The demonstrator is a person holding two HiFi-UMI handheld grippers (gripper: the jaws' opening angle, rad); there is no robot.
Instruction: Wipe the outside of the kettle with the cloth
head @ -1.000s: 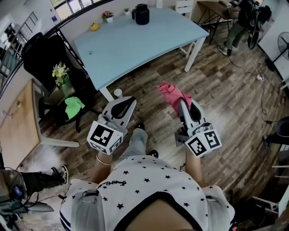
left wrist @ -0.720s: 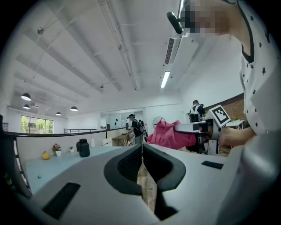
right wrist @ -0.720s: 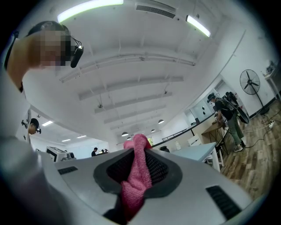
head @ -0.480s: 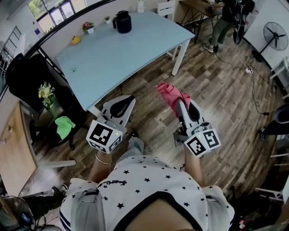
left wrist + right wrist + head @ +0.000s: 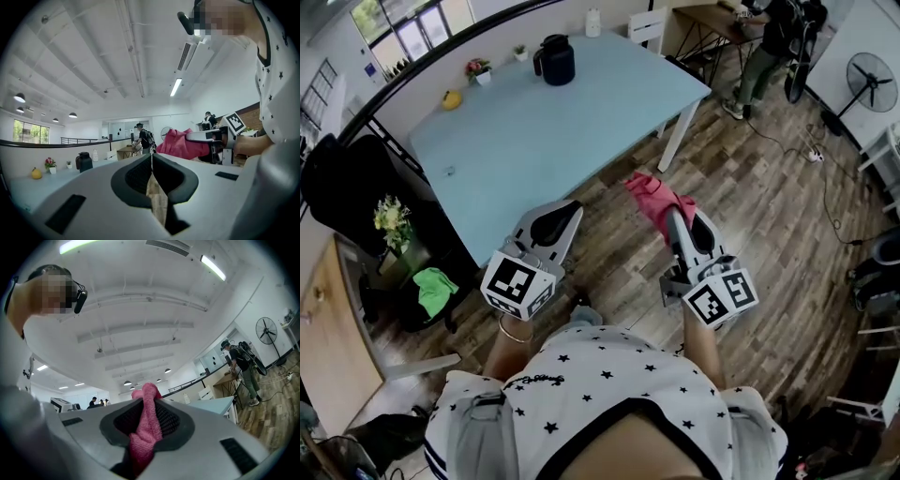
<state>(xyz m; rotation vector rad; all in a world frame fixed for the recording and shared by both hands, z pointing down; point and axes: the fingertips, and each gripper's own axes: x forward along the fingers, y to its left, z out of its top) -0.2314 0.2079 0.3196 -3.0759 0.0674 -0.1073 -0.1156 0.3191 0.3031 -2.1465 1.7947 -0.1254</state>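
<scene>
A dark kettle stands at the far end of the light blue table, well ahead of both grippers; the left gripper view also shows this kettle, small and far. My right gripper is shut on a pink cloth, held over the wooden floor to the right of the table's near corner. The cloth bunches out between the shut jaws in the right gripper view. My left gripper is shut with nothing in it, just off the table's near edge.
On the table's far side are a yellow fruit, a small flower pot and a white bottle. A black chair with a green cloth stands left. A person works at a desk at the back right, near a fan.
The table and kettle have slid nearer and to the left in the head view as the person walks up. Both grippers keep their pose, the cloth still held.
</scene>
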